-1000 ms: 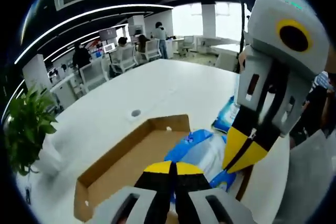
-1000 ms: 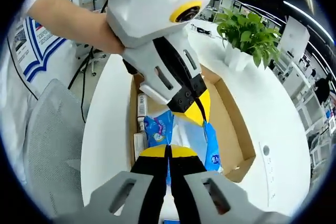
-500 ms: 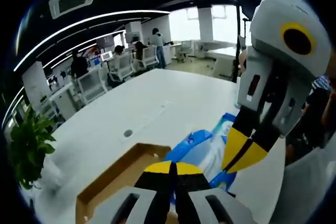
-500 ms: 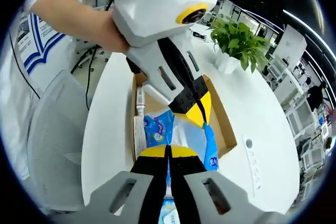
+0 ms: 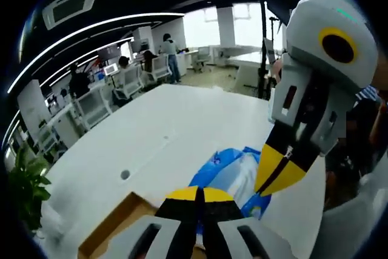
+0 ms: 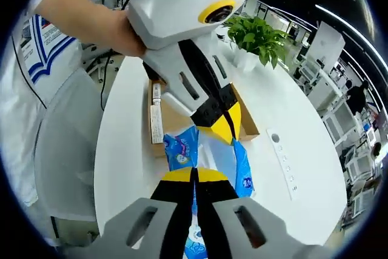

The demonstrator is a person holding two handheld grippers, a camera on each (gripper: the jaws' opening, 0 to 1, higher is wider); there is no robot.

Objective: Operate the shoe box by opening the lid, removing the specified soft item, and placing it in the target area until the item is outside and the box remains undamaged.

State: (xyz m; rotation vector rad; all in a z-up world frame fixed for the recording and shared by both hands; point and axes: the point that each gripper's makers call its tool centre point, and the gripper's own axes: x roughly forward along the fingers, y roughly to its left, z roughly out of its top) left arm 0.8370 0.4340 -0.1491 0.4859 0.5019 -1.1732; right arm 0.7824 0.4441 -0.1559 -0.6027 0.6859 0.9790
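A soft blue and white pack [image 5: 233, 171] hangs above the white table [image 5: 182, 119], past the open cardboard shoe box [image 5: 109, 228] at the lower left. My left gripper [image 5: 200, 192] is shut on the pack's near end. My right gripper [image 5: 273, 177] comes in from the right and is shut on its other side. In the right gripper view the pack [image 6: 182, 150] is stretched between my right gripper [image 6: 195, 175] and the left gripper [image 6: 227, 133], which a hand [image 6: 97, 25] holds. The box [image 6: 156, 116] lies behind it.
A potted plant [image 6: 254, 34] stands beyond the box, also low left as plant [image 5: 24, 192]. A grey chair [image 6: 60, 162] sits by the table's edge. The tabletop has a round grommet [image 5: 125, 174] and a socket strip [image 6: 284, 162]. Desks, chairs and people [image 5: 167, 50] fill the far room.
Both grippers, still shut on the pack, have carried it up and out of the box and over the bare table. The box has dropped back in both views.
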